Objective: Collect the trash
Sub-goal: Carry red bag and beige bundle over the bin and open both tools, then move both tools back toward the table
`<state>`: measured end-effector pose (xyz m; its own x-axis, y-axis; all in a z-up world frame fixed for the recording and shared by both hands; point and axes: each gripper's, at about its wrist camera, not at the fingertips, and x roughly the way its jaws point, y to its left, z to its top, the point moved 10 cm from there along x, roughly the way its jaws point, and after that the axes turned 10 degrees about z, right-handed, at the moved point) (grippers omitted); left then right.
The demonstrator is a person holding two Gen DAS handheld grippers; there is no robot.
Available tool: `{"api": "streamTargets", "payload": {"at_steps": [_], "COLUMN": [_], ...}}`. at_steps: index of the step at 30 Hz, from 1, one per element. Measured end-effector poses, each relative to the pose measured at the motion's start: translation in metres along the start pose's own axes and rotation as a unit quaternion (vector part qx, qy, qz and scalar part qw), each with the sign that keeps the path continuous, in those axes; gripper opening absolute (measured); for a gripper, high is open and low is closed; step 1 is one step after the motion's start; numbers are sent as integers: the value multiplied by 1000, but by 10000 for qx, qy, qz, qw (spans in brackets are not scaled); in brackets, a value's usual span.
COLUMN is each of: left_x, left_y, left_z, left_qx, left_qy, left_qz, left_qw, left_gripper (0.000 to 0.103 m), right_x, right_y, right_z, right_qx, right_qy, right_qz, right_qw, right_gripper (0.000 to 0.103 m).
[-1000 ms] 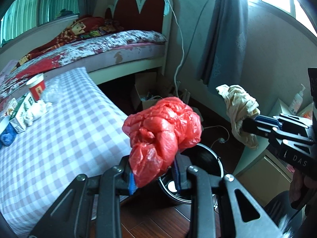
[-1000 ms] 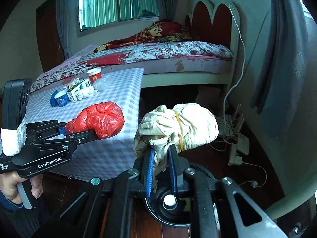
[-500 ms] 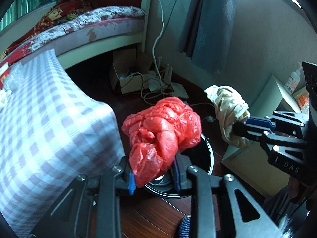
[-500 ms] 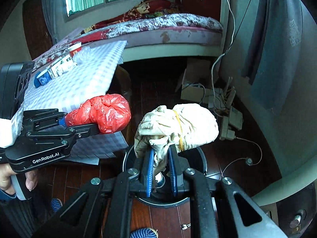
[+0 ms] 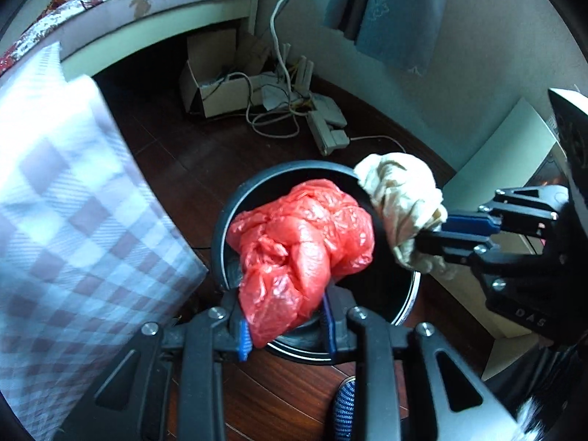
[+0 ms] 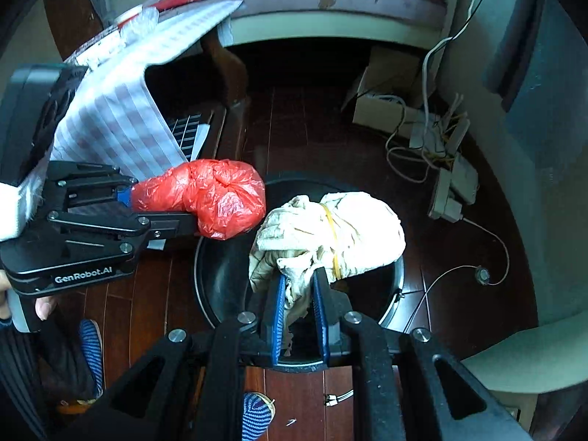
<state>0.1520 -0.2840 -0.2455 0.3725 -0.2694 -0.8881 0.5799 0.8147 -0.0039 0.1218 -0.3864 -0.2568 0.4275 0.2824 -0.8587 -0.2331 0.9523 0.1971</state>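
My left gripper is shut on a crumpled red plastic bag and holds it over the open black round trash bin on the floor. My right gripper is shut on a beige cloth bundle tied with a rubber band, also held above the bin. In the left wrist view the bundle hangs over the bin's right rim. In the right wrist view the red bag hangs over the bin's left rim.
A table with a checked cloth stands left of the bin. A cardboard box, power strips and cables lie on the dark wood floor behind. A bed is at the back. A white cabinet is at the right.
Both grippers have tilted down and moved over the bin, each still holding its load. The bin now lies directly beneath the red bag and the cloth bundle.
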Motion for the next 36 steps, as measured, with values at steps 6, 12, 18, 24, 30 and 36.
{"api": "streamTargets", "payload": {"at_steps": [6, 12, 18, 24, 30, 36], "left_x": [15, 11, -3, -19, -43, -68], "left_y": [7, 23, 33, 41, 52, 65], "left_z": [-13, -16, -15, -15, -21, -28], "left_qx": [-278, -427, -508, -573, -578, -670], "left_qy": [144, -18, -206, -334, -484, -642], "left_qz": [94, 477, 625, 692, 780, 862], "left_qw": [9995, 9979, 9965, 9954, 9941, 9919], "left_gripper": [93, 99, 99, 99, 99, 99], "right_x": [25, 15, 4, -13, -26, -41], "right_y": [-33, -52, -48, -32, -10, 13], "right_z": [-21, -31, -28, -22, -12, 0], "right_qx": [193, 559, 495, 501, 395, 263], "right_qy": [454, 507, 323, 127, -19, -197], "right_qz": [-665, -900, -1032, -1049, -1046, -1020], "right_qw": [9966, 9931, 9929, 9931, 9937, 9942], "right_gripper": [77, 94, 100, 101, 101, 101]}}
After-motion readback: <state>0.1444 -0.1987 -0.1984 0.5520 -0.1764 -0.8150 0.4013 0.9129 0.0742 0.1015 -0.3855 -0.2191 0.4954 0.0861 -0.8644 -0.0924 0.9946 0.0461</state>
